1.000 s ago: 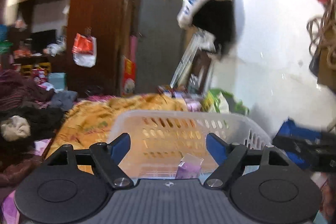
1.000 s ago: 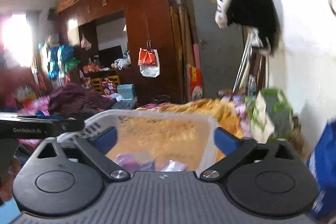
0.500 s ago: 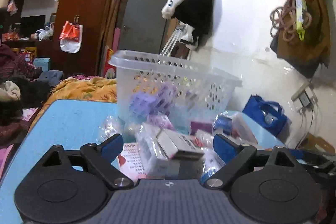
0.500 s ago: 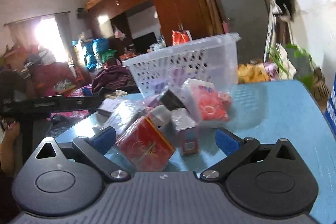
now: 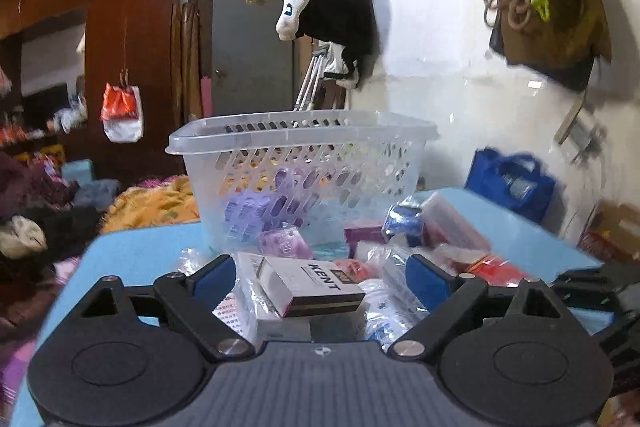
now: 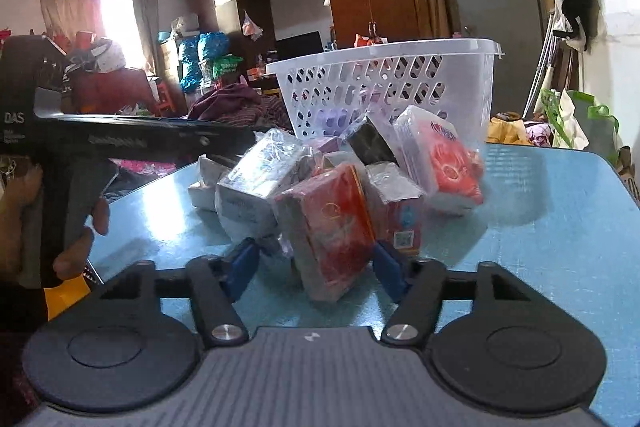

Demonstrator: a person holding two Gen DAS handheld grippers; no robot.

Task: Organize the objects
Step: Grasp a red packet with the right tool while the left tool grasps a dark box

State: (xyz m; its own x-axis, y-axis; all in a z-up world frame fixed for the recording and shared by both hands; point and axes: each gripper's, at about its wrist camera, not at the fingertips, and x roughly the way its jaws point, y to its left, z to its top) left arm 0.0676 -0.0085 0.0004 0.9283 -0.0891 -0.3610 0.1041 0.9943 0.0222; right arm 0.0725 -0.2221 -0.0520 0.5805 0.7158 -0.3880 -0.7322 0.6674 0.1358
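Right wrist view shows the right gripper (image 6: 316,263) with its jaws closing around a red box (image 6: 332,227) at the near edge of the pile of packets in front of the basket (image 6: 384,83) on the blue counter (image 6: 560,211); the pads look just short of gripping. The left gripper (image 5: 316,279) has its jaws wide apart around a white box (image 5: 316,287), also in front of the basket. This looks like the pick-up step; next, each box needs clamping firmly, then lifting over the basket rim.
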